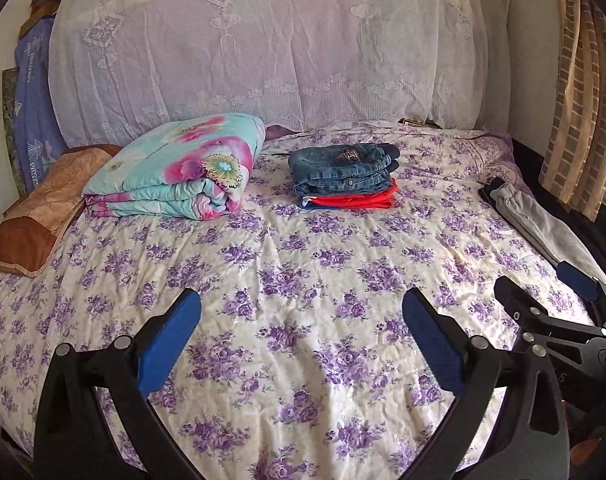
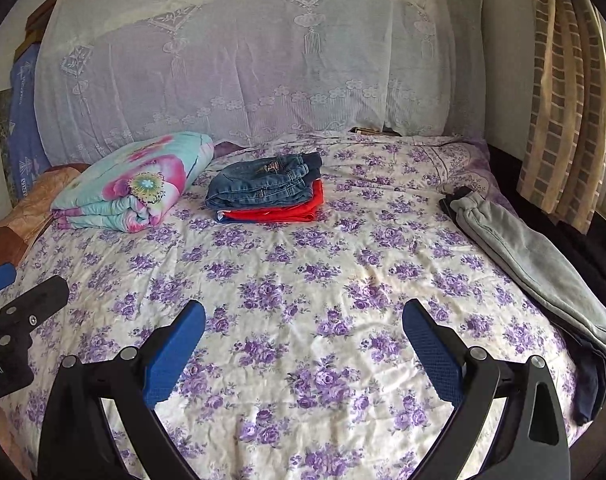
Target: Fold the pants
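Grey sweatpants [image 2: 531,256] lie stretched along the bed's right edge on top of dark garments [image 2: 595,380]; they also show in the left wrist view [image 1: 543,224]. My left gripper [image 1: 301,320] is open and empty, above the flowered sheet [image 1: 287,264] near the bed's front. My right gripper [image 2: 303,320] is open and empty, beside the left one and left of the sweatpants. Its fingers [image 1: 575,280] show at the right of the left wrist view. A stack of folded jeans [image 2: 263,184] on red pants [image 2: 287,210] sits at the back middle; it also shows in the left wrist view [image 1: 343,168].
A folded flowered quilt [image 1: 179,168] and a brown pillow [image 1: 43,216] lie at the back left. A lace-covered headboard [image 1: 263,52] stands behind. A striped curtain [image 2: 563,100] hangs at the right by a window.
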